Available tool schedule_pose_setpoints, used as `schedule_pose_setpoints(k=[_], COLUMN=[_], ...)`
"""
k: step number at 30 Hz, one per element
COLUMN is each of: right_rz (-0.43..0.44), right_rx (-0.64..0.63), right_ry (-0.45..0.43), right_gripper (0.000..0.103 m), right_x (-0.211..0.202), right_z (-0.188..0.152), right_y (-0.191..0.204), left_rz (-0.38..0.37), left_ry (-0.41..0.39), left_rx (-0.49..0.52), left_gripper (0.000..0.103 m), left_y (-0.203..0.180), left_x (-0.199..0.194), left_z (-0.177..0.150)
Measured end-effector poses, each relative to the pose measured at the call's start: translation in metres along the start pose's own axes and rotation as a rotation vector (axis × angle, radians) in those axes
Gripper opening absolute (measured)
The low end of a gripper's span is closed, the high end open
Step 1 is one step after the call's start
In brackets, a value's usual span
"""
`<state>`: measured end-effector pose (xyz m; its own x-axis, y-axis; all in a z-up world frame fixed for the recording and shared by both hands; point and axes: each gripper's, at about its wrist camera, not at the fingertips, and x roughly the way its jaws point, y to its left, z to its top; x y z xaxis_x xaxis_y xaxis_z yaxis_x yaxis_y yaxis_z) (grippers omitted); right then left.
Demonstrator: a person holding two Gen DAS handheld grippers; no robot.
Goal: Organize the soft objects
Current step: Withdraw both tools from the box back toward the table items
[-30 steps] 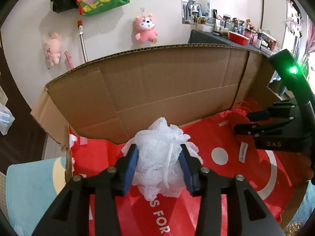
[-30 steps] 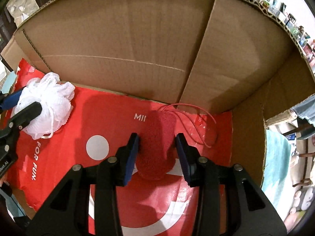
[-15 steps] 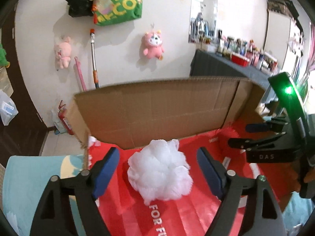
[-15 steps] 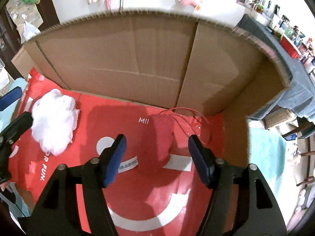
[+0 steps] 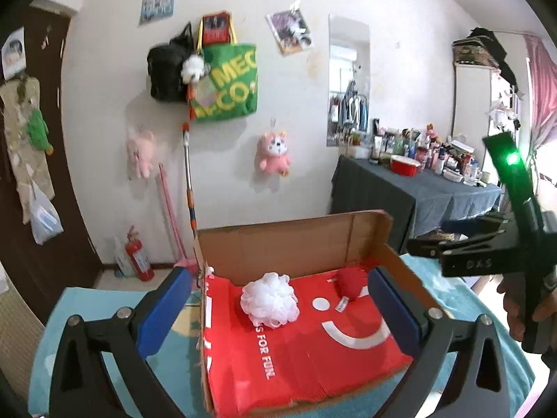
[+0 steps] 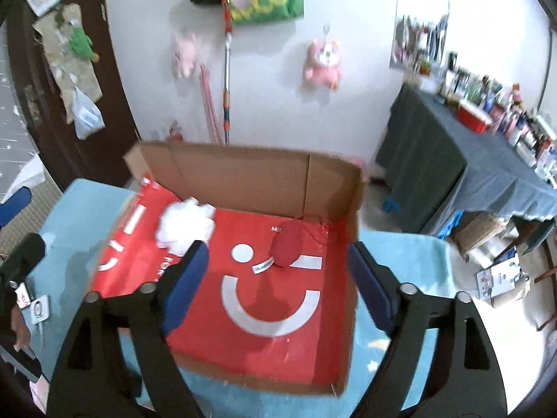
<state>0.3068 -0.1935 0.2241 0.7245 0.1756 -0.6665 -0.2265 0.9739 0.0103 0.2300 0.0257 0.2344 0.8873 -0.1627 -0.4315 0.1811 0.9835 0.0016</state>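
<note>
We find white mesh puff point(image 5: 270, 300) and red pouch point(image 5: 351, 282) lying apart in cardboard box point(image 5: 296, 244). Both judged light, squashy; pinch mid-body. Left gripper point(image 5: 278, 317) and right gripper point(image 6: 278, 271) jaws opening, nothing between.

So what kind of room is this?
Probably a lived-in room at home: plush toys hang on the wall, a cloth-covered table is crowded with bottles, and a tote bag hangs up.

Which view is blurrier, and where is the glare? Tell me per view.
Right wrist view: blurrier, with the white puff and the box edges smeared and the window side washed out. Left wrist view: sharper, print on the red liner readable, with glare at the right edge and fisheye bending of the walls.
</note>
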Motion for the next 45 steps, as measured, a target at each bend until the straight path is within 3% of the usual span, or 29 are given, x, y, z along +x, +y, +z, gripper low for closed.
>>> schedule_pose_setpoints(k=[4, 9, 14, 21, 34, 42, 45], right_rz=[0.005, 0.001, 0.025, 0.043, -0.081, -0.136, -0.153], right_rx=[-0.016, -0.009, -0.003, 0.022, 0.05, 0.082, 0.08], right_ry=[-0.089, -0.189, -0.245, -0.308, -0.409, -0.398, -0.352], right_gripper=[0.087, 0.095, 0.095, 0.095, 0.098, 0.098, 0.098], right_x=[-0.062, -0.126, -0.174, -0.21, -0.205, -0.173, -0.152], right_z=[-0.02, -0.057, -0.097, -0.158, -0.269, -0.319, -0.332], right_y=[0.011, 0.02, 0.027, 0.036, 0.052, 0.053, 0.053], left_rz=[-0.007, -0.01, -0.027, -0.04, 0.026, 0.028, 0.031], left_ry=[-0.045, -0.106, -0.15, -0.186, -0.208, -0.137, -0.103], left_rx=[-0.003, -0.024, -0.056, -0.077, -0.072, -0.083, -0.083], left_gripper=[0.103, 0.103, 0.103, 0.103, 0.103, 0.103, 0.103], left_y=[-0.013, -0.027, -0.036, -0.047, -0.077, -0.081, -0.08], left_x=[-0.046, -0.1, -0.143, -0.182, -0.195, -0.173, -0.161], left_z=[-0.006, -0.024, -0.042, -0.08, -0.175, -0.222, -0.237])
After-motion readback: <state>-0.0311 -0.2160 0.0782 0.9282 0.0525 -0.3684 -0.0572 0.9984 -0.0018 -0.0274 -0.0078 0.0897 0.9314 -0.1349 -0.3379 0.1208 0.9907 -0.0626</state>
